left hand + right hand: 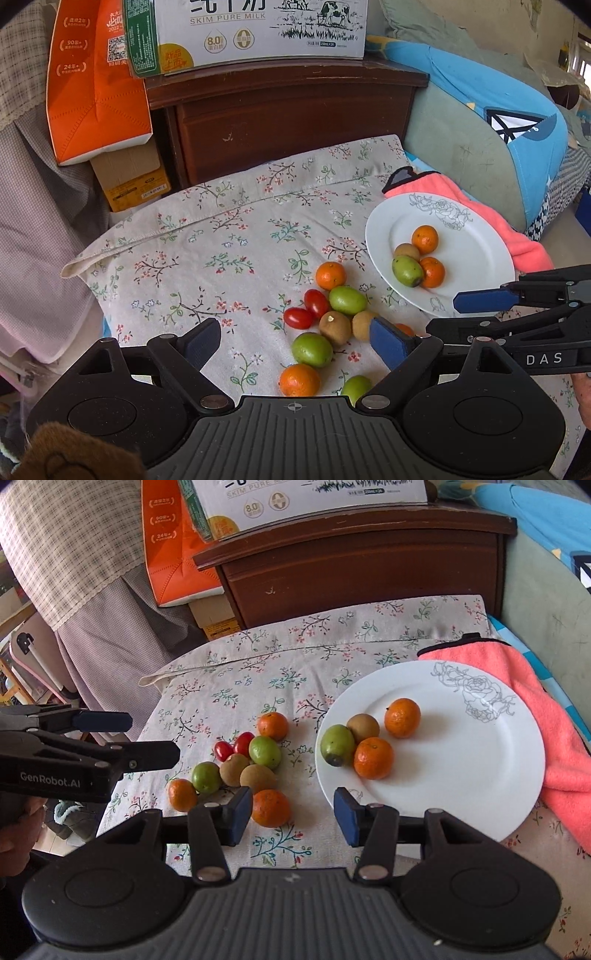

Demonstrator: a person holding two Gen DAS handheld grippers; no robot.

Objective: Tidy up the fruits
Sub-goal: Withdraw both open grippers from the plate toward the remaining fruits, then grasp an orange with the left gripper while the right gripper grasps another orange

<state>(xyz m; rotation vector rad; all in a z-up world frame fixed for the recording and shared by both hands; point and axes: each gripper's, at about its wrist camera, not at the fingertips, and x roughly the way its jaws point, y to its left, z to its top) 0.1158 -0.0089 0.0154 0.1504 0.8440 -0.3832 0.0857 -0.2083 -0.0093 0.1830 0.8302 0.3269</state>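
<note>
A white plate on the floral cloth holds two small oranges, a green fruit and a brown fruit. Left of it lies a loose pile: oranges, green fruits, brown fruits and two cherry tomatoes. My right gripper is open low over the cloth by the plate's near rim. An orange lies by its left finger, not pinched. My left gripper is open wide above the pile's near side, over a green fruit. Each gripper shows in the other's view, the right gripper and the left gripper.
A pink towel lies under the plate's right side. Behind the cloth stands a dark wooden nightstand with a milk carton on top. An orange bag and cardboard box are at the left, blue bedding at the right.
</note>
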